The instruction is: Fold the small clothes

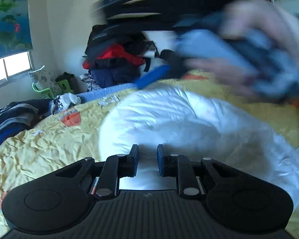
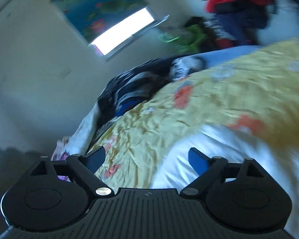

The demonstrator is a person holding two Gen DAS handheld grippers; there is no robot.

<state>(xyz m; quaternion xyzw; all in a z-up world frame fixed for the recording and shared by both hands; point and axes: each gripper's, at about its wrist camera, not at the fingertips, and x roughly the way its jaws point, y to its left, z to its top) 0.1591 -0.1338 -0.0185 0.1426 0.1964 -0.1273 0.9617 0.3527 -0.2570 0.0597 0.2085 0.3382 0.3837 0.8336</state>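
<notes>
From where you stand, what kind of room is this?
Most likely a bedroom: a bed under a crumpled yellow flowered bedspread, a heap of red and dark clothes against the wall, and a window with a lotus-print roller blind.

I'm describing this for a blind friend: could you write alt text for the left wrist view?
A narrow-gapped left gripper hovers over a white garment on a yellow floral bedspread. A blurred hand sweeps past at upper right.

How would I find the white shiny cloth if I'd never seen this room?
Look at the big bed with the crinkly yellow flowered quilt. The white cloth lies spread on top of it, toward the near side. It is the only plain, glossy white thing there; the piled clothes at the quilt's edge are dark.
</notes>
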